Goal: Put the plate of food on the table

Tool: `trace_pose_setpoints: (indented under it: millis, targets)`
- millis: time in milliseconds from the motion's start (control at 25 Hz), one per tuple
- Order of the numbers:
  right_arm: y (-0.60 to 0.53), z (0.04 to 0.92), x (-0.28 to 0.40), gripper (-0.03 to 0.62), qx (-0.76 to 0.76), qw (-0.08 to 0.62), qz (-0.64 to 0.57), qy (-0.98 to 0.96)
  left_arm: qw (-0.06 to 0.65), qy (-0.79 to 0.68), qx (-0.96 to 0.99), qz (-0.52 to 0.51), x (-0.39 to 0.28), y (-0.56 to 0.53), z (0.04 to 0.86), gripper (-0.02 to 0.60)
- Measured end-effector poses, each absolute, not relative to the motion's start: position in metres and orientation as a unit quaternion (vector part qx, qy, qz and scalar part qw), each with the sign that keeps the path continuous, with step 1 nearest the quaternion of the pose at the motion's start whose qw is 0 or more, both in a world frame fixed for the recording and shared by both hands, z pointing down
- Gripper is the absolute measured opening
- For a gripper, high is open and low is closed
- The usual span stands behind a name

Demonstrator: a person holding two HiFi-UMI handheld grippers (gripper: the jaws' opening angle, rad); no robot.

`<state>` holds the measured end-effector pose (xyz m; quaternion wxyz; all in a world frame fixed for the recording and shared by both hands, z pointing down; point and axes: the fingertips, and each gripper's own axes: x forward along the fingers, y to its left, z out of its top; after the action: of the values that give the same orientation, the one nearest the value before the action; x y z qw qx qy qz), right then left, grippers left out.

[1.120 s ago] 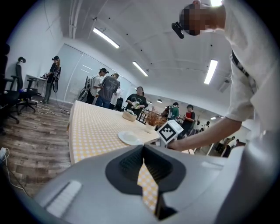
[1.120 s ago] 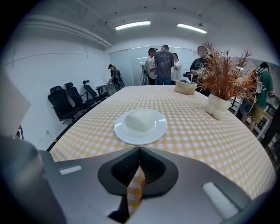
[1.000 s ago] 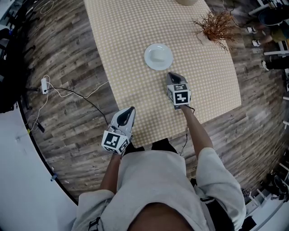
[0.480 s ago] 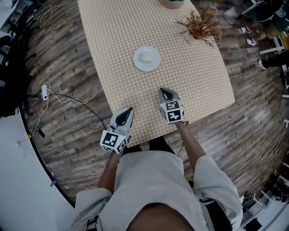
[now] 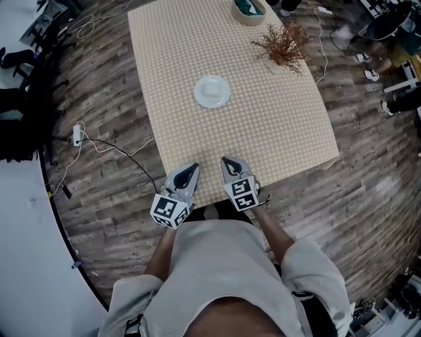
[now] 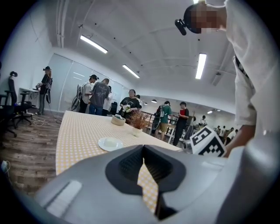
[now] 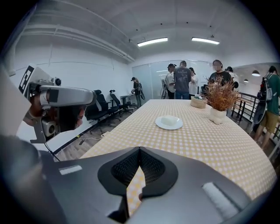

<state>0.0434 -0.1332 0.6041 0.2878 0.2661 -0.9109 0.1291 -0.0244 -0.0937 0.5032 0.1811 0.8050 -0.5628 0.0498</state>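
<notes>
1. Resting flat on the table, the plate sits near the middle of the checked cloth with a pale lump of food on it. Nothing touches it.
2. Both grippers hang at the table's near edge, close to the person's body and well apart from the plate.
3. The left gripper is clenched with nothing in it. Its own view shows the 2 jaws meeting at the tips, with only cloth visible through the gap behind them.
4. The right gripper is likewise clenched and empty, tips together, pointing along the table toward the plate.
5. Judging from this layout, the placing step looks done: the plate is down, level and free of both grippers. What is in hand appears to be the end of the task, not a carry.
6. Beyond the plate stand a dried plant in a pot and a bowl at the far end. Both are well apart from it, so nothing crowds it.
7. The next move, if any, calls for little: keep both grippers clear of the cloth's edge so it is not dragged, and leave the plate alone. If the plate needed shifting, 1 gripper would have to open and reach across to its rim.
</notes>
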Motion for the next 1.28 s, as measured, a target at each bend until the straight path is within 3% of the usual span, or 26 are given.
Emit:
trace_pose_setpoints:
  millis: [360,1280]
  targets:
    - [-0.085,0.561,0.046,-0.002,0.274,0.231,0.124,-0.925,0.17,-0.562,0.808,0.039,-0.019,-0.063,0.491,0.011]
    - [0.156,0.535,0.029,-0.003,0.375,0.2,0.134,-0.895,0.138,-0.506,0.851,0.026,-0.052,0.183,0.481,0.009]
